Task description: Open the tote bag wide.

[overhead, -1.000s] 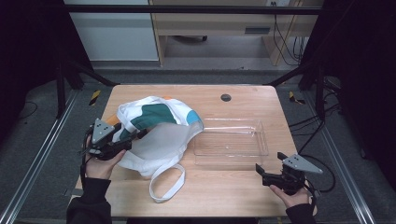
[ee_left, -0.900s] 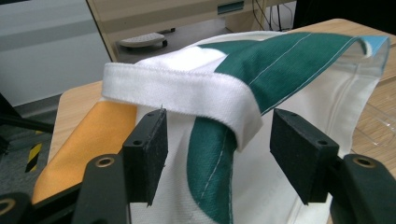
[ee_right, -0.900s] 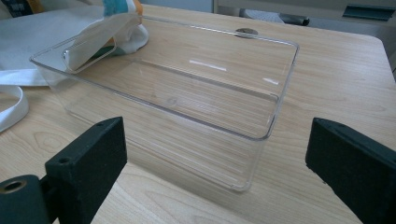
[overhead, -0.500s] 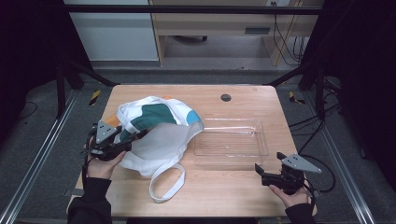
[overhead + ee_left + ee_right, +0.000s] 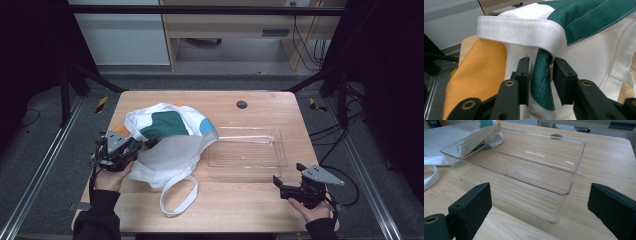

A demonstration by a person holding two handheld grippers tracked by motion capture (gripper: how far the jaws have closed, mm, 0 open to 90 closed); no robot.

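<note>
Worktop (image 5: pixel 250 205): wooden, carried everything.
Tote bag (image 5: pixel 172 142): white, green and orange, lay crumpled at worktop's left.
Clear tray (image 5: pixel 247 150): just right of bag, empty.
Left gripper (image 5: pixel 540 72): jaws pinched the bag's green fold.
Right gripper (image 5: pixel 280 184): jaws wide, near tray's corner.

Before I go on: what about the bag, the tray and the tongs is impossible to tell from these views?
- Tote bag contents: hidden by its own cloth in the high view.
- Left tongs: a green fold sits between the jaws; whether they pinch it is unclear in the left gripper view.
- Clear tray far-left corner: the bag lies over it in the right gripper view.
- Dark disc on the table: too small to identify.
</note>
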